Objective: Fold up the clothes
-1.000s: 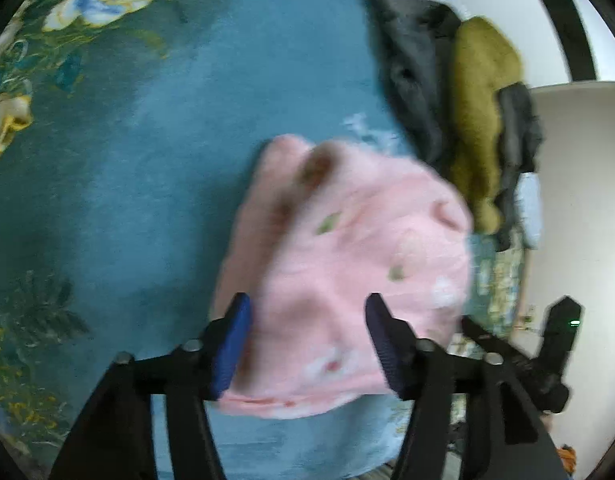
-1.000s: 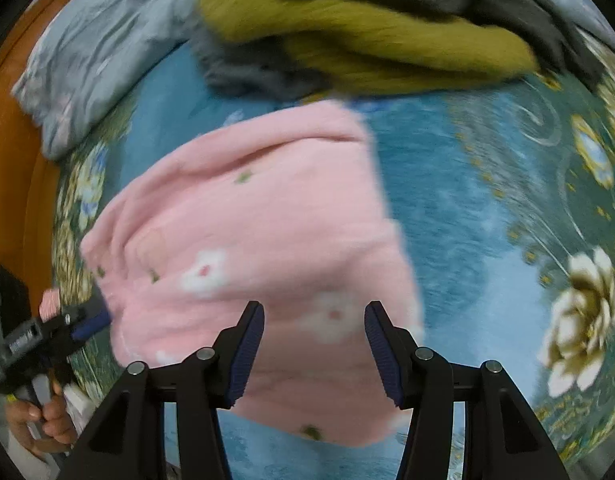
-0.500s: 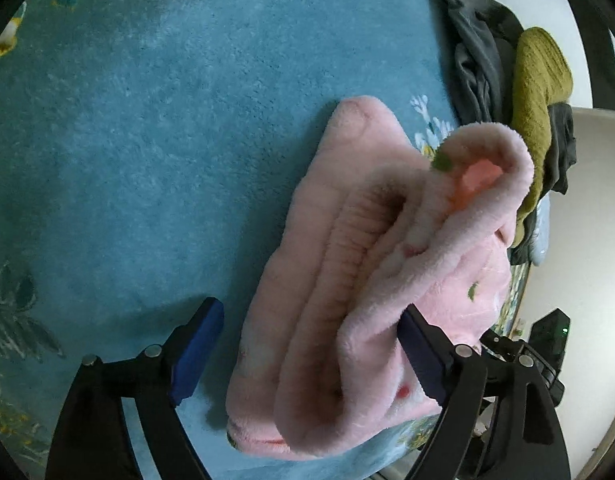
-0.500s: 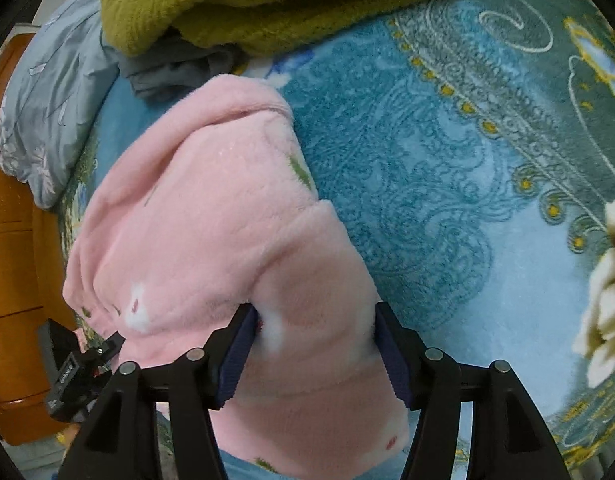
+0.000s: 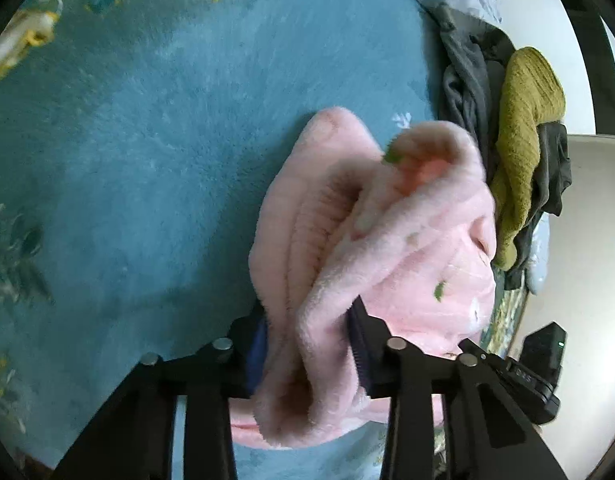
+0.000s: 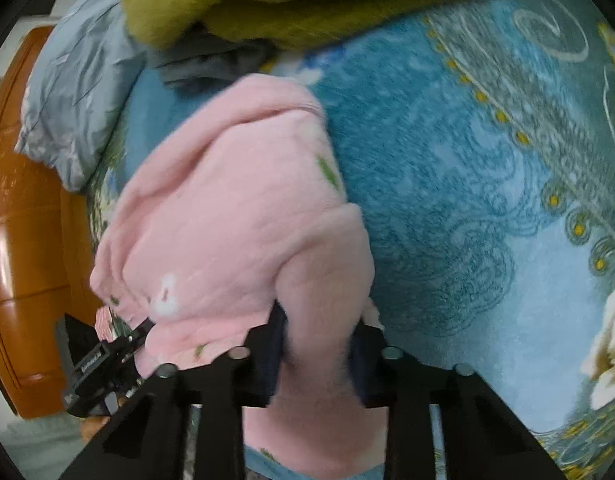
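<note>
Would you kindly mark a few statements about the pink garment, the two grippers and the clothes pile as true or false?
1. The left gripper is shut on the pink fleece garment. True.
2. The right gripper hangs open above the blanket. False: it is clamped on a bunch of the pink fleece garment.
3. An olive-green garment lies in the pile beyond the pink one. True.
4. The pink garment lies on a bare wooden floor. False: it lies on a blue patterned blanket.
5. The pink garment is plain. False: it has small flower and leaf prints.
</note>
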